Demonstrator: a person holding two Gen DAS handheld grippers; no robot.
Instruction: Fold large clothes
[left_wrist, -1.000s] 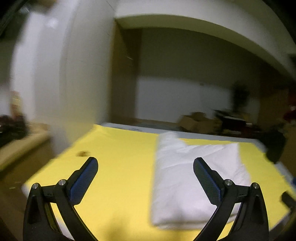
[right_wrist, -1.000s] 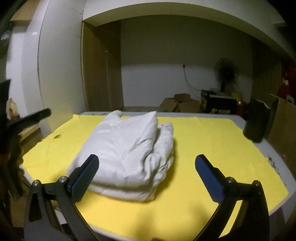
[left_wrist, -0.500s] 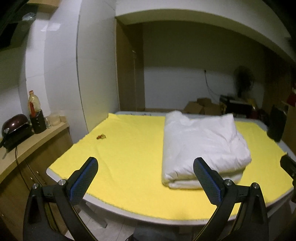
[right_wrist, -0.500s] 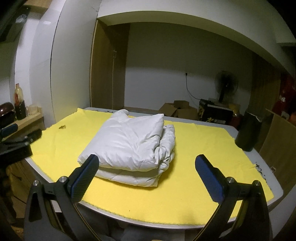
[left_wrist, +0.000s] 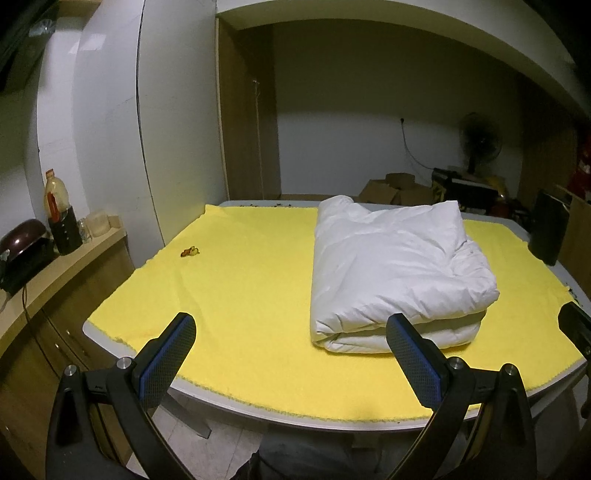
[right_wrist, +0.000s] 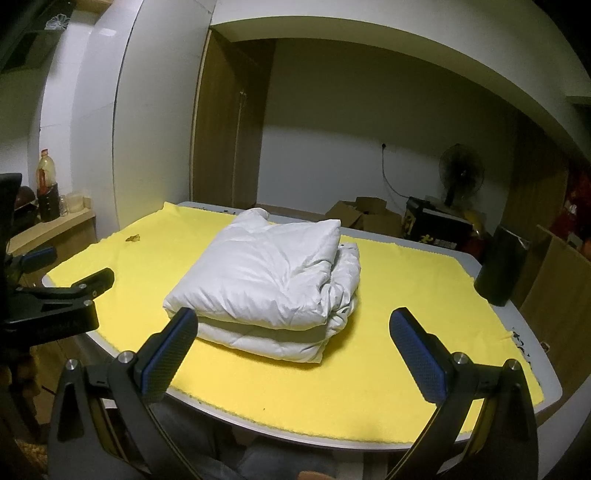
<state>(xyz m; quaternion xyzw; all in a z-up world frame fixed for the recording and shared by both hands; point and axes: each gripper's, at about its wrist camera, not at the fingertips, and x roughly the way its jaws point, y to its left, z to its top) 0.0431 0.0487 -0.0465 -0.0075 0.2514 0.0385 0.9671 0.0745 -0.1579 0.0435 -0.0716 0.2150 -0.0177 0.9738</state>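
Both grippers hang before the near edge of the worktop (left_wrist: 110, 338), level, pointing far. The left gripper (left_wrist: 291, 360) and the right gripper (right_wrist: 293, 354) have jaws wide apart, holding nothing. The white puffy garment (right_wrist: 273, 284) lies folded in a thick soft bundle on the yellow cloth (right_wrist: 406, 306), slightly left of centre.

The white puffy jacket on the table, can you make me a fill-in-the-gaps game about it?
1. The folded white jacket lies on a ____ cloth.
2. Both the left gripper and right gripper are ____.
3. The grippers hold ____.
4. Behind the table stands a dark ____ by the wall.

Missing words: yellow; open; nothing; fan
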